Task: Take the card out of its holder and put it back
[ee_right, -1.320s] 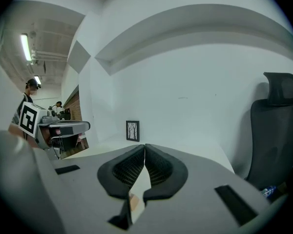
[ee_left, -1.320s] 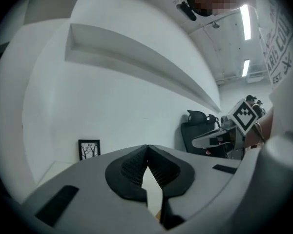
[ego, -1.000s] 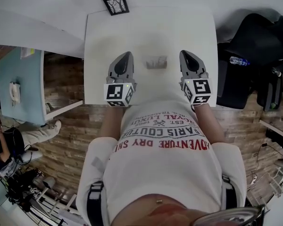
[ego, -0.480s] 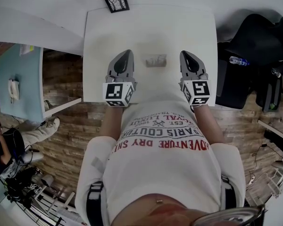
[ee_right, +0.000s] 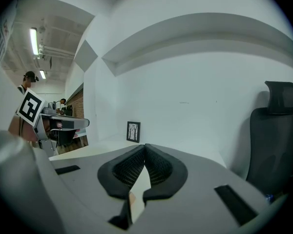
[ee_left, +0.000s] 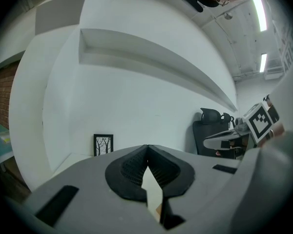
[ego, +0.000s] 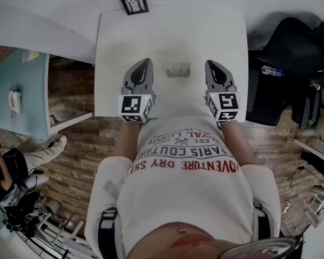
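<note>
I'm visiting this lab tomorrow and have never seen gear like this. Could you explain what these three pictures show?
There is no robot here. A person stands at a white table and holds a pair of hand-held tongs in each hand. The top-down picture comes from a camera on the person's head. In it, the left tongs and right tongs are held on either side of a small card holder. The cube with square markers on each is part of the tongs. The other two pictures come from cameras riding on the tongs, looking along their jaws. Both pairs are shut and hold nothing. A small framed picture stands at the table's far edge.
</note>
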`<state>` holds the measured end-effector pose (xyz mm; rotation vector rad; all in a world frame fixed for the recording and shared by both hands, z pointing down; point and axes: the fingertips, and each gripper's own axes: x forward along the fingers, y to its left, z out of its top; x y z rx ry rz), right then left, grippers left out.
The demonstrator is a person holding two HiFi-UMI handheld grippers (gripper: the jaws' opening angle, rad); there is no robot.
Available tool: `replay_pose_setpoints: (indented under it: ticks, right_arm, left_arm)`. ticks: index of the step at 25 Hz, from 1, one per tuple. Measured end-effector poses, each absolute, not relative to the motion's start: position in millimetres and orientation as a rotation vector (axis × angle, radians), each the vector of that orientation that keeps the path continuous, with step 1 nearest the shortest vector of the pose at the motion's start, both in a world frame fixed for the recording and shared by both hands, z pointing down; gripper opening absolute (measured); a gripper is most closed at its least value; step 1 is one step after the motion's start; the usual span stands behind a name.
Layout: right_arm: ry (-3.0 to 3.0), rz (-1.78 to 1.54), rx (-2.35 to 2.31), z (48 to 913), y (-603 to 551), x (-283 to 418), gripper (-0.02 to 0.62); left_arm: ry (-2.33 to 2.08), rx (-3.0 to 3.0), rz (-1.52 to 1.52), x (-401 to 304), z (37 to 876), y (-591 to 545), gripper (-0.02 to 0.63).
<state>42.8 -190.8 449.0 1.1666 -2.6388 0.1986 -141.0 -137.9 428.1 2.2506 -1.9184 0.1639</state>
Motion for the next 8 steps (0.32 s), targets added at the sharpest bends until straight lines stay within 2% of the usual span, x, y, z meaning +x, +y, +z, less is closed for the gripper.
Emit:
replay_pose_setpoints:
  ticks: [8]
  right_arm:
    - [-2.628,0.198,1.16,452.5,-189.6,42.2,0.025]
  left_arm:
    - [-1.903,2.266,0.169,-137.9,428.7,-138.0,0.026]
